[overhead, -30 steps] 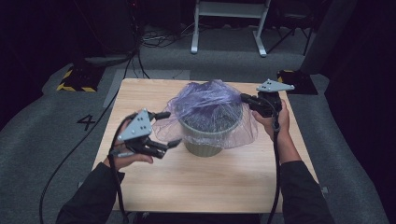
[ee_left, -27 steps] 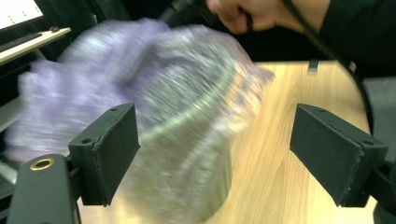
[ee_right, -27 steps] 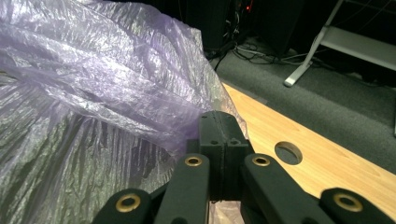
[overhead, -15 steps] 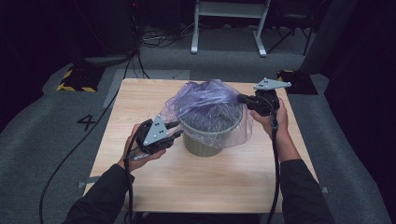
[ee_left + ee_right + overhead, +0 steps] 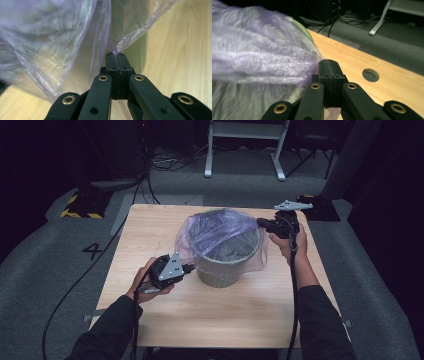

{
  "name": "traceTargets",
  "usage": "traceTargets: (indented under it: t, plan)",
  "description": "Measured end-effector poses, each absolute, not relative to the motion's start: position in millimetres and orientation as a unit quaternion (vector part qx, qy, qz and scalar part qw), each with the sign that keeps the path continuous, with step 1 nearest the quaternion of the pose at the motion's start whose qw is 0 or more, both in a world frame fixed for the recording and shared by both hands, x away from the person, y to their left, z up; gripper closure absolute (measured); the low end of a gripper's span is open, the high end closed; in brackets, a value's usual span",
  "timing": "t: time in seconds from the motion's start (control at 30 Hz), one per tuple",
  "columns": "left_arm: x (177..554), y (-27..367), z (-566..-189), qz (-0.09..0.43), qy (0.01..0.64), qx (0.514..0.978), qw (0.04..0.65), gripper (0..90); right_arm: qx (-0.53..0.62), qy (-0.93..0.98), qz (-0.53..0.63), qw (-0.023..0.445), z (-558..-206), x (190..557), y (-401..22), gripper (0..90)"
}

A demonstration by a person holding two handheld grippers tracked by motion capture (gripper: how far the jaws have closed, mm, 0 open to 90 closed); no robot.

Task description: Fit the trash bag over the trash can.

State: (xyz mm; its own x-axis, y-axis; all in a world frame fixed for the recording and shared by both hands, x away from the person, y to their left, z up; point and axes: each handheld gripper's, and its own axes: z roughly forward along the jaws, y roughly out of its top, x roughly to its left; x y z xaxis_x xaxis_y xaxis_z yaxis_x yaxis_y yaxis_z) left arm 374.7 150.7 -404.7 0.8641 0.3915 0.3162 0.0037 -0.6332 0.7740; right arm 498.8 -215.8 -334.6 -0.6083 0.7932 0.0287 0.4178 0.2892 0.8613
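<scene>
Left hand-held gripper (image 5: 189, 268): jaws just closed, pinching bag (image 5: 220, 232). Right hand-held gripper (image 5: 261, 223): clamped on bag. One bin (image 5: 227, 270), one bag lining it; one worktop (image 5: 225, 320).

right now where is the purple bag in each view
High view: purple plastic bag mid-table, draped over the green bin.
Left gripper view: bag upper left, its film pinched at the jaw tips.
Right gripper view: bag at left, film pinched at the jaw tips.
Shared landmark: the wooden table.

High view looks down from above; both gripper views sit close, sharing the purple bag (image 5: 220, 232).
</scene>
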Motion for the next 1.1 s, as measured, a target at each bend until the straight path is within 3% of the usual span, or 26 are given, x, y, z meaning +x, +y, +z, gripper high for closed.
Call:
traceTargets:
  t: [0.57, 0.77, 0.9, 1.03, 1.1]
  plan:
    - [371, 150, -440, 0.184, 0.109, 0.895, 0.391, 90.0, 0.443, 0.761, 0.443, 0.170, -378, 527, -224, 90.0]
    - [362, 154, -445, 0.178, 0.111, 0.885, 0.415, 89.6, 0.446, 0.760, 0.443, 0.166, -387, 526, -227, 90.0]
    - [350, 159, -437, 0.179, 0.129, 0.874, 0.432, 48.6, 0.440, 0.756, 0.453, 0.171, -383, 521, -227, 90.0]
    - [334, 169, -422, 0.175, 0.133, 0.854, 0.471, 25.0, 0.432, 0.757, 0.456, 0.180, -378, 517, -226, 90.0]
    - [325, 174, -413, 0.176, 0.130, 0.840, 0.496, 21.7, 0.431, 0.756, 0.458, 0.183, -376, 515, -226, 90.0]
